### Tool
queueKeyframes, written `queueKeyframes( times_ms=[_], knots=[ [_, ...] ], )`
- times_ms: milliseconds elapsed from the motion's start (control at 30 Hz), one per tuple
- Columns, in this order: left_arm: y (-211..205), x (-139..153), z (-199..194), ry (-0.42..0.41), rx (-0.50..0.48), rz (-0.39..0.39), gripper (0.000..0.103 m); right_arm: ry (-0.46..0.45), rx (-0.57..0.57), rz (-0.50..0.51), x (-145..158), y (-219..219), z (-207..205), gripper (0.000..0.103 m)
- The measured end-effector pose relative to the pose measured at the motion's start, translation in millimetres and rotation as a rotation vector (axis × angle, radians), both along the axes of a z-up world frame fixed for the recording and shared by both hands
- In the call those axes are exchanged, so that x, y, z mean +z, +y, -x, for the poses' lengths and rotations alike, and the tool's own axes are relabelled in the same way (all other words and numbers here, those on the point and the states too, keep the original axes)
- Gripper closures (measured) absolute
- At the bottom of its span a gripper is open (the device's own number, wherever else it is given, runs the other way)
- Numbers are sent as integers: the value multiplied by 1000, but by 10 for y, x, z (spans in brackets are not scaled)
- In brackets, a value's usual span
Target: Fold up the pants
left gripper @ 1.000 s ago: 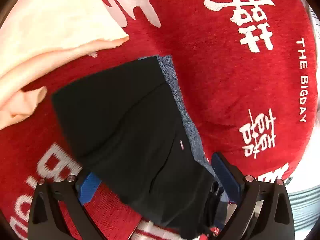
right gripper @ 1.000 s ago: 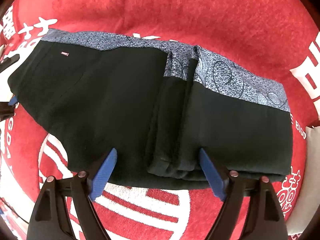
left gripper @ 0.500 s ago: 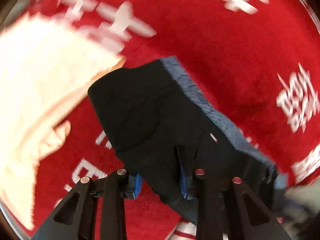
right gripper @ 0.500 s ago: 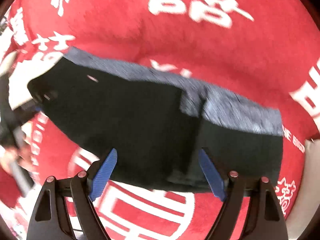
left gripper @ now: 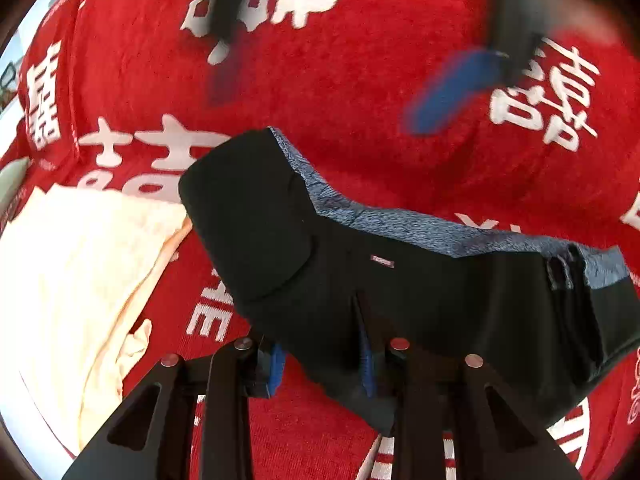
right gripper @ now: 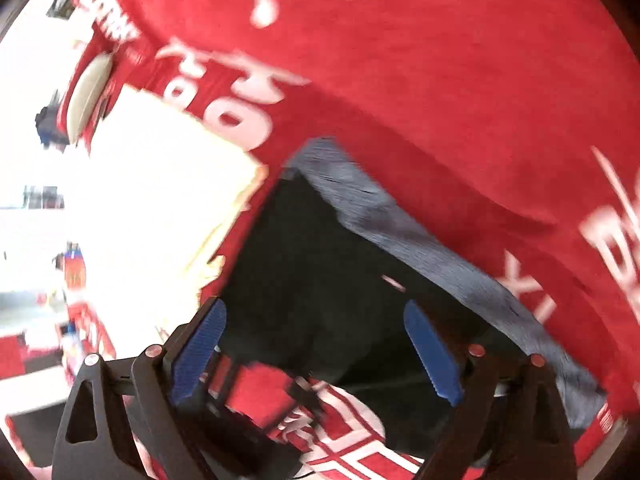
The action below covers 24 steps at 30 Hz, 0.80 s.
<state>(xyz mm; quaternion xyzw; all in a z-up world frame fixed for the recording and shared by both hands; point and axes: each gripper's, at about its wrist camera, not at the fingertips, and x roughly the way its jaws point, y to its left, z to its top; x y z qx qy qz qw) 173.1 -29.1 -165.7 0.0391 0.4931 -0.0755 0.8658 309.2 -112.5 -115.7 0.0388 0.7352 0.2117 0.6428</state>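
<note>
The folded black pants (left gripper: 400,288) with a blue-grey patterned waistband (left gripper: 400,224) lie on the red blanket (left gripper: 360,80). My left gripper (left gripper: 322,360) is shut on the near edge of the pants, with black cloth bunched between its blue pads. My right gripper (right gripper: 316,356) is open, its blue pads (right gripper: 428,352) wide apart above the pants (right gripper: 320,280). It also shows blurred at the top of the left wrist view (left gripper: 452,92), up above the blanket beyond the pants.
A cream folded cloth (left gripper: 80,280) lies on the blanket to the left of the pants, touching their corner; it also shows in the right wrist view (right gripper: 160,200). The red blanket carries white characters and lettering. A bright white floor area (right gripper: 32,240) shows beyond the blanket's left edge.
My left gripper has closed on the pants' near edge and swung round. My right gripper has let go, lifted and swung left, staying open.
</note>
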Motion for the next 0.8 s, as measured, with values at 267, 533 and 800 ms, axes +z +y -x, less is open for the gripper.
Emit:
queueKeyframes(
  times_ms=[267,533,800],
  knots=[
    [-88,31,94,-30,-30,-20,72,140,227,167,-503,717,-82,10],
    [-242,119,129,-54,-92,-37,72,83,130,93,-460,351,65,85],
    [-540,502,291,-130,-184,-35,72,-25,11,-84,8,-267,310,86]
  ],
)
